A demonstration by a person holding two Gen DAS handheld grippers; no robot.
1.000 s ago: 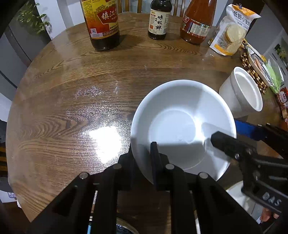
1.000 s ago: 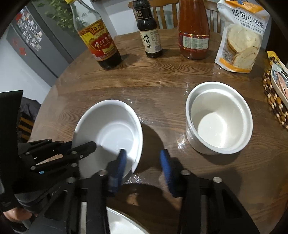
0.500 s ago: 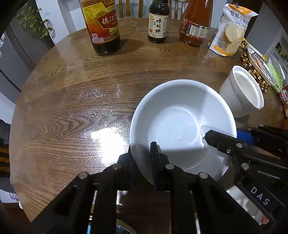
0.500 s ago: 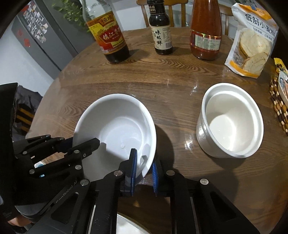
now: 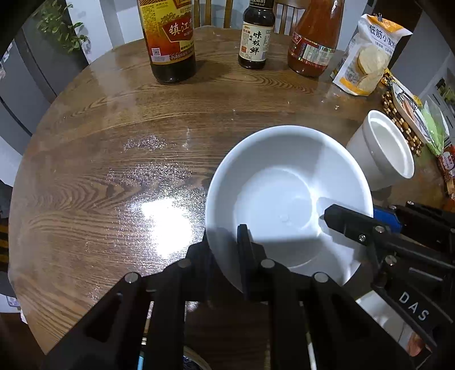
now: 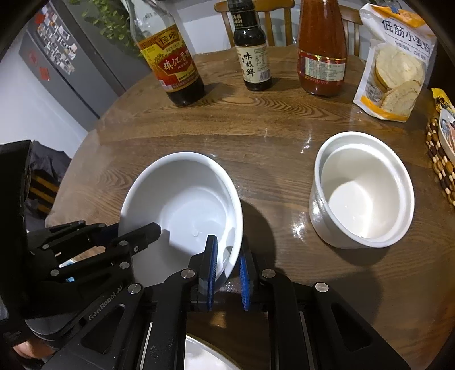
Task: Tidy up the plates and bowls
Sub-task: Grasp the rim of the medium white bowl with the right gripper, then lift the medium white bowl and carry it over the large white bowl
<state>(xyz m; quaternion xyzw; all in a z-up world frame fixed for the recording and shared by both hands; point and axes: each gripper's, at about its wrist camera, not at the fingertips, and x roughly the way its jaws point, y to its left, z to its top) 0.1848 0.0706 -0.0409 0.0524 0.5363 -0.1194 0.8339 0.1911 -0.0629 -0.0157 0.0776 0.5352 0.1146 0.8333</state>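
Note:
A white bowl (image 5: 278,193) sits over the round wooden table (image 5: 113,170), gripped from two sides. My left gripper (image 5: 224,244) is shut on the bowl's near rim, one finger inside and one outside. My right gripper (image 6: 227,257) is shut on the bowl's (image 6: 182,199) right-hand rim, which sits between its blue pads (image 6: 212,256). In the left wrist view the right gripper (image 5: 361,216) reaches in from the right. In the right wrist view the left gripper (image 6: 129,230) comes in from the left. A deep white pot (image 6: 361,190) stands to the right of the bowl.
Three bottles (image 6: 179,62) line the table's far side, and a flour bag (image 6: 395,62) stands to their right. A beaded mat (image 6: 439,159) with packets lies at the right edge. A white plate (image 6: 204,355) shows under my right gripper. A chair (image 6: 256,8) stands behind the table.
My right gripper's jaws have shut on the bowl's rim; a second ago they stood apart around it. The left gripper has kept its grip and both views have drawn slightly nearer.

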